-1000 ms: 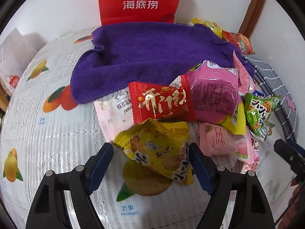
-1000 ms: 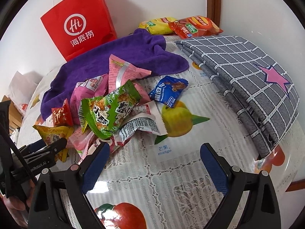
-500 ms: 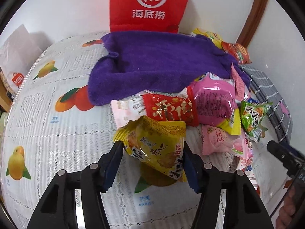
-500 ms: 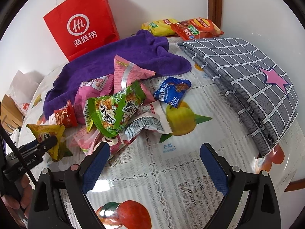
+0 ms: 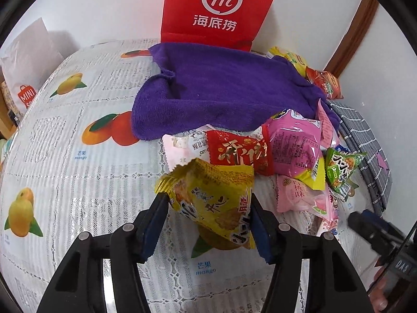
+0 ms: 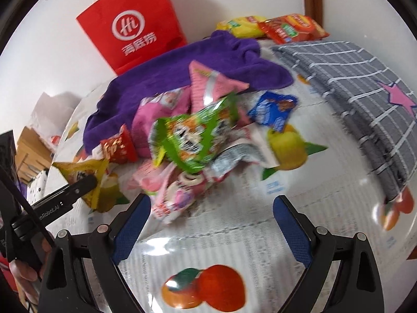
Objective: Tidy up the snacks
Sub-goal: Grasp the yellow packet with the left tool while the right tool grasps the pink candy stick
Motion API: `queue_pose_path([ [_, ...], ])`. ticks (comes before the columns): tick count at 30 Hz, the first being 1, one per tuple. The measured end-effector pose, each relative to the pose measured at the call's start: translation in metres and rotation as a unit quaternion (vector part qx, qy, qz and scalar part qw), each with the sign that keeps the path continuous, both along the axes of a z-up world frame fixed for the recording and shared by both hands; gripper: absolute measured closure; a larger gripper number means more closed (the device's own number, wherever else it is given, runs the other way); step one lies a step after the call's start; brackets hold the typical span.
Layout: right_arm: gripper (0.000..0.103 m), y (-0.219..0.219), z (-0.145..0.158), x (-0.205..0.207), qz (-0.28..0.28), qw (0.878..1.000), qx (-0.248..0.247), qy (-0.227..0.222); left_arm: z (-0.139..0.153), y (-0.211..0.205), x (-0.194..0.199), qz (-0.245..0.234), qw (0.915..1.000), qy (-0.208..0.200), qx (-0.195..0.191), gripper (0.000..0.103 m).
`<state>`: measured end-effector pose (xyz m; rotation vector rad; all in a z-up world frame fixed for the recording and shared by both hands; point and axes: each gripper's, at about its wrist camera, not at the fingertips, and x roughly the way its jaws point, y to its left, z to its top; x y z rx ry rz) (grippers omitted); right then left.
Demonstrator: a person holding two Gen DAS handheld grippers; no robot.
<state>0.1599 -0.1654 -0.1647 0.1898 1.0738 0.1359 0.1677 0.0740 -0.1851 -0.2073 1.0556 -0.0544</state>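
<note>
My left gripper (image 5: 208,207) is shut on a yellow snack packet (image 5: 211,193), held slightly off the fruit-print tablecloth (image 5: 52,161); the right wrist view shows the same grip on the yellow packet (image 6: 78,168). Behind it is a pile of snacks: a red packet (image 5: 239,154), a pink packet (image 5: 294,146) and a green packet (image 6: 198,135), with a blue packet (image 6: 273,109) to the right. My right gripper (image 6: 211,203) hovers at the pile's near edge. Its jaws are wide and closing, pads touching nothing; a pink-and-white packet (image 6: 174,200) lies by its left finger.
A purple towel (image 5: 221,91) lies behind the pile, in front of a red paper bag (image 5: 221,10) at the wall. A folded grey checked cloth (image 6: 359,83) takes the right side. Yellow and red chip bags (image 6: 273,26) sit at the back. A white bag (image 5: 26,78) stands far left.
The left jaws closed on the yellow packet and raised it a little from the cloth. The right gripper has shifted towards the pile, and its view is now blurred.
</note>
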Motion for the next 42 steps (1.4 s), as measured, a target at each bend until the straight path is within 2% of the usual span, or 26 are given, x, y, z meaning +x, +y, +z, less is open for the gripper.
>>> queue_pose_path([
  [4, 0.01, 0.017, -0.004, 0.001, 0.02, 1.0, -0.006, 0.008, 0.0, -0.001, -0.001, -0.001, 1.0, 0.001, -0.001, 0.045],
  [8, 0.012, 0.026, -0.01, -0.002, 0.031, 0.999, -0.041, 0.015, 0.001, -0.001, -0.003, 0.0, 1.0, 0.001, -0.001, 0.045],
  [16, 0.012, -0.006, -0.011, -0.017, -0.001, 0.996, -0.088, 0.024, 0.005, 0.001, -0.007, 0.006, 0.9999, -0.001, -0.012, 0.045],
  [24, 0.013, 0.0, -0.002, -0.016, 0.006, 0.998, -0.056, 0.002, 0.01, -0.007, -0.01, -0.003, 0.9999, -0.004, -0.013, 0.045],
  [29, 0.04, 0.009, -0.019, -0.004, 0.018, 0.999, -0.042, 0.022, 0.01, -0.007, -0.012, -0.006, 0.9999, -0.002, -0.011, 0.045],
  [33, 0.045, 0.02, -0.023, -0.002, 0.026, 0.995, -0.096, -0.003, 0.009, -0.005, -0.012, -0.004, 0.9999, 0.0, -0.013, 0.045],
  [39, 0.049, 0.022, -0.025, -0.004, 0.019, 0.993, -0.112, -0.024, 0.007, -0.004, -0.011, -0.002, 0.9999, 0.005, -0.012, 0.045],
  [40, 0.06, 0.022, -0.025, -0.004, 0.024, 0.993, -0.112, -0.023, 0.007, -0.004, -0.011, -0.002, 0.9999, 0.006, -0.011, 0.045],
  [41, 0.078, 0.022, -0.024, -0.006, 0.036, 0.993, -0.11, -0.023, 0.007, -0.004, -0.011, -0.001, 0.9999, 0.007, -0.01, 0.045],
  [42, 0.08, 0.022, -0.021, -0.009, 0.048, 0.994, -0.101, -0.021, 0.008, -0.004, -0.012, -0.001, 0.9999, 0.008, -0.01, 0.045],
])
